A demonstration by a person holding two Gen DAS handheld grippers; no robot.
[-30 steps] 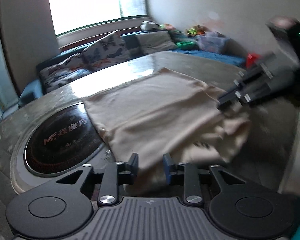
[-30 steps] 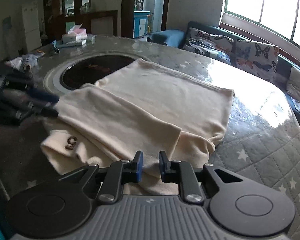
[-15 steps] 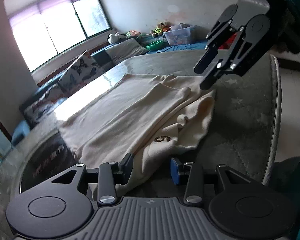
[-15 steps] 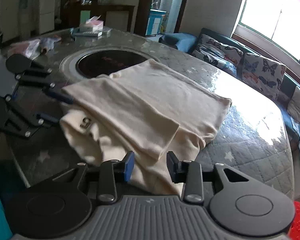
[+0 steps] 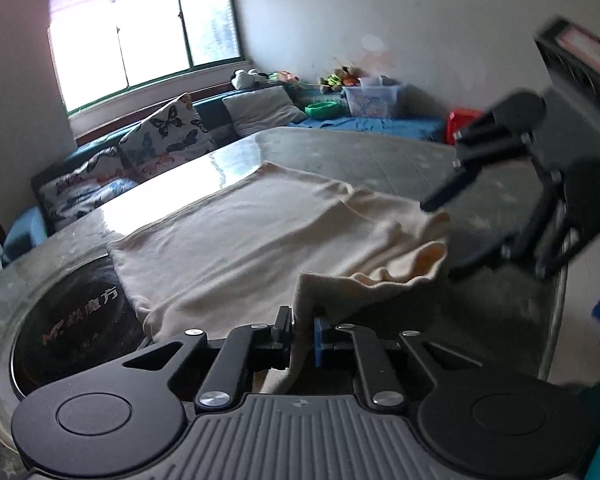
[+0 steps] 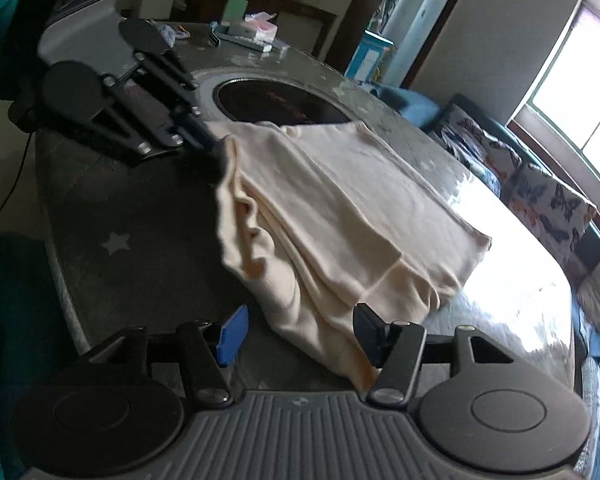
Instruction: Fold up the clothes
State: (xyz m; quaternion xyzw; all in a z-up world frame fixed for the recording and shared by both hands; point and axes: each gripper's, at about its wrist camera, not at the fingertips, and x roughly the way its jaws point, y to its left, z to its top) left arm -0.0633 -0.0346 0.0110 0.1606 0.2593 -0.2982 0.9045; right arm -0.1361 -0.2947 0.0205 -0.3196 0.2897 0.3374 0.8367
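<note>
A cream garment [image 5: 260, 240] lies partly folded on the round grey table [image 5: 360, 156]. My left gripper [image 5: 302, 334] is shut on the garment's near corner, which is lifted a little; the cloth passes between its fingers. In the right wrist view the left gripper [image 6: 216, 146] pinches the far left corner of the garment [image 6: 340, 208]. My right gripper [image 6: 296, 334] is open wide, its fingers on either side of the garment's near edge without holding it. It shows at the right in the left wrist view [image 5: 452, 188].
A black round cooktop [image 5: 72, 320] is set into the table beside the garment. A sofa with butterfly cushions [image 5: 164, 140] runs under the window. A tissue box [image 6: 260, 30] and small items sit at the table's far edge. The table edge [image 6: 60, 272] is near.
My left gripper closed on the garment's near corner and raised it. My right gripper opened wider and dropped to the garment's near edge.
</note>
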